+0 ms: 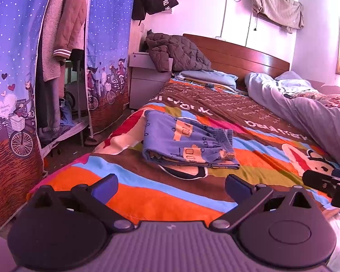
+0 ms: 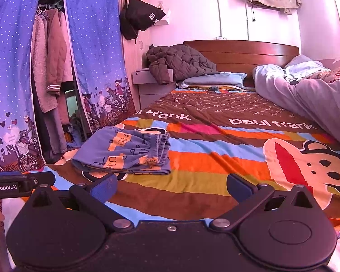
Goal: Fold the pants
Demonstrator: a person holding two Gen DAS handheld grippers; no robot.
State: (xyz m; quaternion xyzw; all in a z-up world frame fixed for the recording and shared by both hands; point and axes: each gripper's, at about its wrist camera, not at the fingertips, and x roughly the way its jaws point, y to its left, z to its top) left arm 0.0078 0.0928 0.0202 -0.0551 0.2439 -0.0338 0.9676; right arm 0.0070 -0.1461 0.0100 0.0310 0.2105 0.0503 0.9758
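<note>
Over on the far left a blue wardrobe curtain with stars and bicycles is hung, and coats can be seen in the gap behind it. A black bag is hooked on the wall next to that, and a brown quilted jacket is dumped on the nightstand by the wooden headboard. The pants, blue with orange bus prints, are already folded into a neat rectangle and laid flat on the striped bedspread, toward its left edge, with the elastic waistband turned to the right. Nothing is being held: the left gripper is spread wide with only blanket seen between its fingers, well short of the pants, and the right gripper is spread just as wide, also gripping nothing, with the pants lying ahead and to its left. A rumpled pale duvet is piled on the far right of the bed.
</note>
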